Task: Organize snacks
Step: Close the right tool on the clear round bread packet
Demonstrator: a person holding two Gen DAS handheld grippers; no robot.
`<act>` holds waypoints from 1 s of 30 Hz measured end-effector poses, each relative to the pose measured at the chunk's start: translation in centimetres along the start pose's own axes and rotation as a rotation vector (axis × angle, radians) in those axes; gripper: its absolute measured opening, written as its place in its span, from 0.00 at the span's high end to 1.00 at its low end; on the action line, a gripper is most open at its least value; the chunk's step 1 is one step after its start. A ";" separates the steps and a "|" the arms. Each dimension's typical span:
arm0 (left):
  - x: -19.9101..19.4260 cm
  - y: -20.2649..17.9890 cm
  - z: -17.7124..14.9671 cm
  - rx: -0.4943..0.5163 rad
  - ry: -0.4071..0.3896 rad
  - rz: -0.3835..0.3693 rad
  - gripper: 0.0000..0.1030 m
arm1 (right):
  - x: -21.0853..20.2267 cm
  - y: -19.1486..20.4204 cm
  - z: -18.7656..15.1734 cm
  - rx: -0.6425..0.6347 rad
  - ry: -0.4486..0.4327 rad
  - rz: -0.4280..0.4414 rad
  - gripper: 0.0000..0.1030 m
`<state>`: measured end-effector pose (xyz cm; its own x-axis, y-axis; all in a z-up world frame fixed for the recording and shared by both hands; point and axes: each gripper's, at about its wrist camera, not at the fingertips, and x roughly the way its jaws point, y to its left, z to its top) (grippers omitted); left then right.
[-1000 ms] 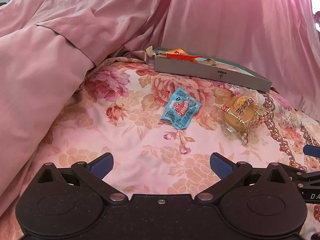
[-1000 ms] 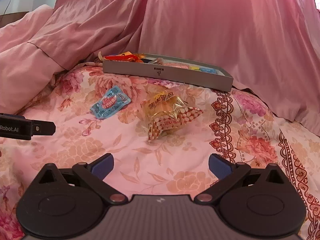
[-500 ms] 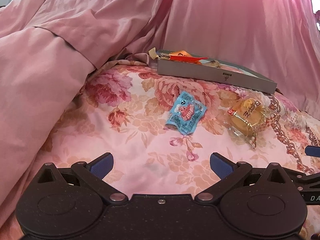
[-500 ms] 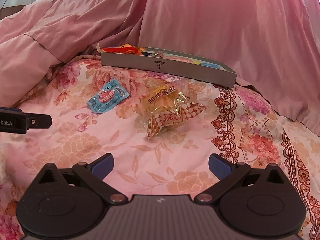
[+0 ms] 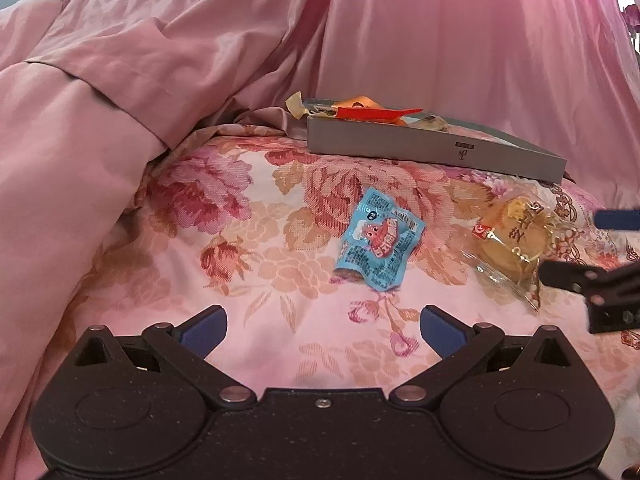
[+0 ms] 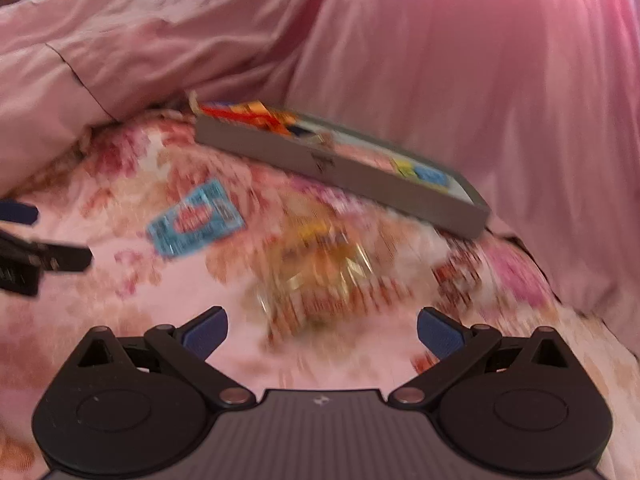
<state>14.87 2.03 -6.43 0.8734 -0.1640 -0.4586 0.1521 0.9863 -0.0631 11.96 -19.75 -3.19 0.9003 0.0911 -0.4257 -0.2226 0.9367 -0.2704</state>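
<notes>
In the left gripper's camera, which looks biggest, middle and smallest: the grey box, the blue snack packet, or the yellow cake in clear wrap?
1. Grey box, clearly biggest, though farthest away.
2 and 3. Blue snack packet and yellow cake look about alike; I can't rank them.

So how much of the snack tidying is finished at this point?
Partly done: the grey box already holds several wrappers. Nothing is in hand; the left gripper and right gripper both have open, empty jaws. Left to do: the blue packet and the clear-wrapped yellow cake lie loose on the floral bedspread. The right gripper faces the cake, perhaps its next pick.
</notes>
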 end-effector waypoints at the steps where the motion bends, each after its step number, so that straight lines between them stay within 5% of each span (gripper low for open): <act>1: 0.3 0.1 0.1 0.003 -0.003 -0.002 0.01 | 0.6 0.0 0.5 -0.017 -0.008 0.013 0.00; 13: 1.6 0.9 1.4 0.004 -0.005 -0.024 0.01 | 8.3 -0.1 1.8 -0.072 0.097 0.007 0.00; 21: 3.1 0.4 2.5 0.060 -0.010 -0.039 0.01 | 8.8 0.7 0.8 -0.105 0.094 -0.021 0.00; 30: 5.7 -0.3 2.9 0.125 0.069 -0.048 0.01 | 7.3 0.5 -0.3 0.003 0.102 0.060 0.16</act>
<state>21.17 0.72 -6.50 0.8306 -0.2055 -0.5176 0.2531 0.9672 0.0222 18.30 -18.76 -6.67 0.8425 0.1125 -0.5268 -0.2741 0.9314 -0.2394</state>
